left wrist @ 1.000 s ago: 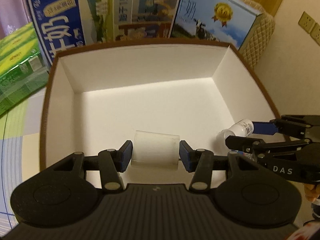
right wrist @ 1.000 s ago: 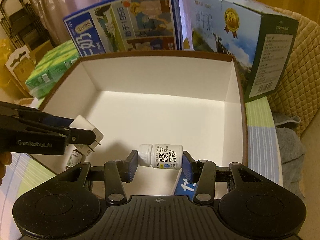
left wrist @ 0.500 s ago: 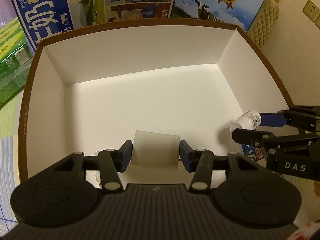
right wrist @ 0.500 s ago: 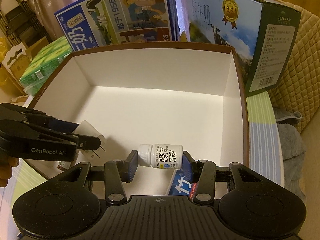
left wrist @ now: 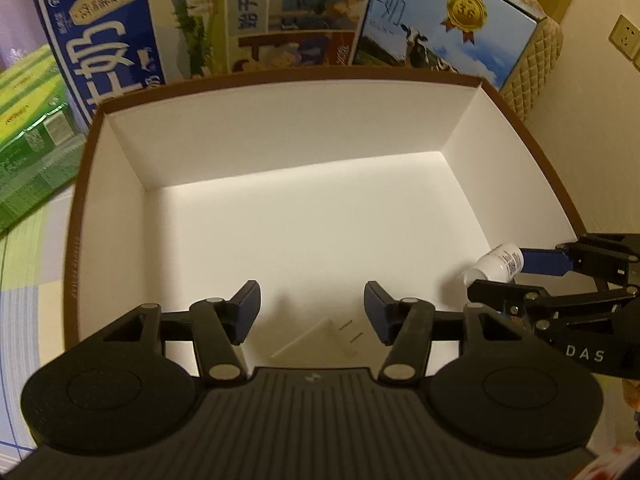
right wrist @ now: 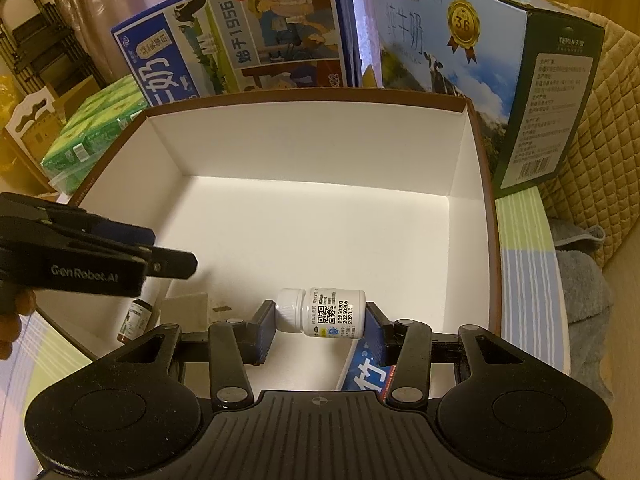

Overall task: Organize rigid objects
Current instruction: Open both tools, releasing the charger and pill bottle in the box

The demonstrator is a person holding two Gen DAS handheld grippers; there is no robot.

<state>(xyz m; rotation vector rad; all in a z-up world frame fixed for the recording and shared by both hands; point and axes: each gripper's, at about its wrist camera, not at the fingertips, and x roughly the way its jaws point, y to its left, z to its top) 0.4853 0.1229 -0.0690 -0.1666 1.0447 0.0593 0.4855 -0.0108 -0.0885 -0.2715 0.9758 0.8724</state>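
Observation:
My left gripper [left wrist: 312,300] hangs over the near part of the white-lined, brown-rimmed box [left wrist: 280,80], and its jaws are opening with nothing between them. A white plug block [left wrist: 320,338] lies on the box floor just below them. In the right wrist view the same block [right wrist: 186,310] rests near the box's front left, under the left gripper [right wrist: 174,252]. My right gripper [right wrist: 322,320] is shut on a white pill bottle [right wrist: 324,312], held sideways above the box's near edge. From the left wrist view the bottle [left wrist: 496,266] and right gripper [left wrist: 500,276] sit at the box's right wall.
Tall milk cartons [right wrist: 248,36] stand behind the box [right wrist: 304,98], with green packs [right wrist: 96,128] to the left. A blue toothpaste box [right wrist: 368,372] lies under my right gripper. A small brown bottle [right wrist: 134,318] stands near the box's front left corner. A grey towel [right wrist: 584,280] is at the right.
The left jaws have spread and let go of the white plug block, which now lies on the box floor. The right gripper still holds the bottle in about the same place.

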